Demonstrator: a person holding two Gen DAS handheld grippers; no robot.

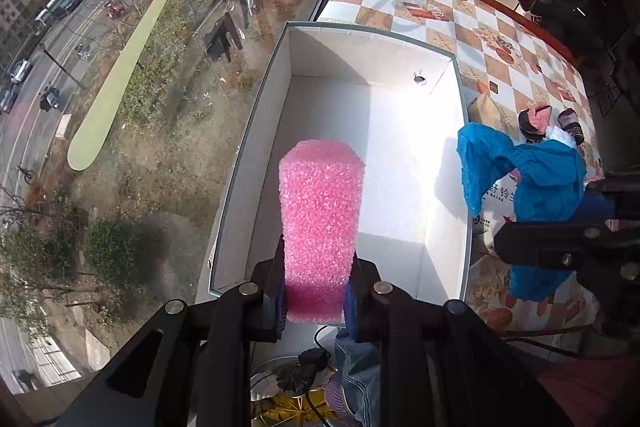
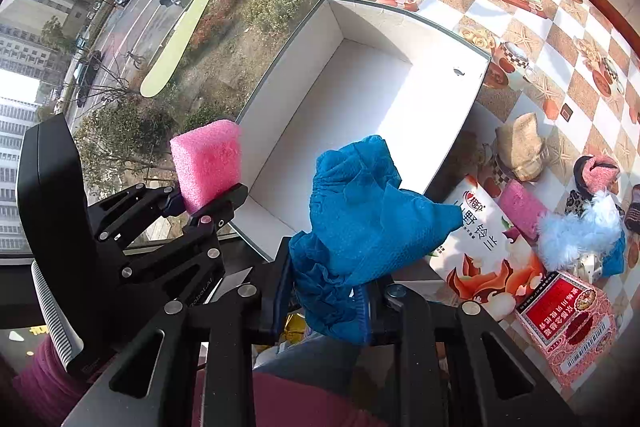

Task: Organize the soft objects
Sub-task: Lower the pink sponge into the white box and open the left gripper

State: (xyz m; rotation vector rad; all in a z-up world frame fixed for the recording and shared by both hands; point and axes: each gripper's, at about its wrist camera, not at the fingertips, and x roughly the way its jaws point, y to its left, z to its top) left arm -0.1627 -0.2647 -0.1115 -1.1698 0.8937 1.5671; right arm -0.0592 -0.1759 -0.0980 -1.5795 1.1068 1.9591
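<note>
Both pairs of fingers are closed down to the width of their loads: the left gripper (image 1: 316, 301) pinches the near end of a pink open-cell foam block (image 1: 322, 223) held over the near end of the large open white cardboard box (image 1: 464, 211), while the right gripper (image 2: 326, 301) clamps a crumpled blue non-woven fabric cover (image 2: 360, 223) just above that box's near right corner. Both look feather-light and squashy. The foam should spring back, but the limp cover likely needs a deep bunched grip.

big window (image 1: 120, 87) – sunlit street, perhaps upstairs, checkered tablecloth (image 2: 560, 39)
</note>
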